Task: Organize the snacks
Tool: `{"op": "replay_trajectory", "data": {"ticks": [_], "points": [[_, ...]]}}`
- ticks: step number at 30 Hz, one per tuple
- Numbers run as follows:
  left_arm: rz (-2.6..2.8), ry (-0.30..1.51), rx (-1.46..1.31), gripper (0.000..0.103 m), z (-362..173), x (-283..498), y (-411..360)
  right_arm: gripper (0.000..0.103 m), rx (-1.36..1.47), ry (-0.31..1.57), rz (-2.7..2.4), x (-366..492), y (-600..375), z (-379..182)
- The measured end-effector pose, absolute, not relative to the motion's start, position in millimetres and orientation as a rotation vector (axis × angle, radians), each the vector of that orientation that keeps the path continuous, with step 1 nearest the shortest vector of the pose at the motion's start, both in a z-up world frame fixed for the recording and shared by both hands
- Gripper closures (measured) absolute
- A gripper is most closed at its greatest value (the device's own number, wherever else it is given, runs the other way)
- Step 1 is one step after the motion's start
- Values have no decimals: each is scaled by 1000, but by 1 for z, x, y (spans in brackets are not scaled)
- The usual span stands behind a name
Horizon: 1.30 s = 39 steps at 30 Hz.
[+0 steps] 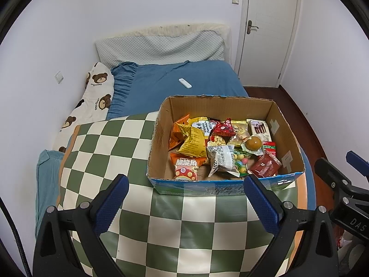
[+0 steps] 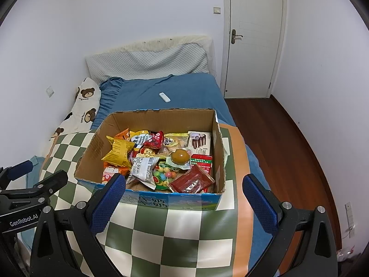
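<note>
While both my left hand-held gripper (image 1: 185, 198) and right hand-held gripper (image 2: 184, 197) hover spread and empty before the box (image 1: 286, 124), its snacks (image 1: 219, 145) lie jumbled inside; slick overlapping wrappers may slip or snag neighbours.

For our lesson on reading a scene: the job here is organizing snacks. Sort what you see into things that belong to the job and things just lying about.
Belongs to the job:
cardboard box
yellow snack bag
red packet
chocolate stick box
checkered mat
left gripper, right gripper, jaws open

Just lying about:
white remote
bear-print pillow
blue bedsheet
door
</note>
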State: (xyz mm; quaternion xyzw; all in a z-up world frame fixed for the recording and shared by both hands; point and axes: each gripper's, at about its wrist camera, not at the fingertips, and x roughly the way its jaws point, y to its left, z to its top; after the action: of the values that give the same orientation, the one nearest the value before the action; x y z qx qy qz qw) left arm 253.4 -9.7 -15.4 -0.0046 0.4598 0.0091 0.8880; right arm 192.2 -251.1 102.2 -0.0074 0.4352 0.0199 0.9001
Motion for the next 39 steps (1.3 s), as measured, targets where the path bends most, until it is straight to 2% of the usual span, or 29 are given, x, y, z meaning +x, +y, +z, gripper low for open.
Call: {"op": "replay_trajectory", "data": {"ticks": [39], "points": [[11,948,-13,1,-4,254,-15,0,0,907,51,189,-254,106]]}}
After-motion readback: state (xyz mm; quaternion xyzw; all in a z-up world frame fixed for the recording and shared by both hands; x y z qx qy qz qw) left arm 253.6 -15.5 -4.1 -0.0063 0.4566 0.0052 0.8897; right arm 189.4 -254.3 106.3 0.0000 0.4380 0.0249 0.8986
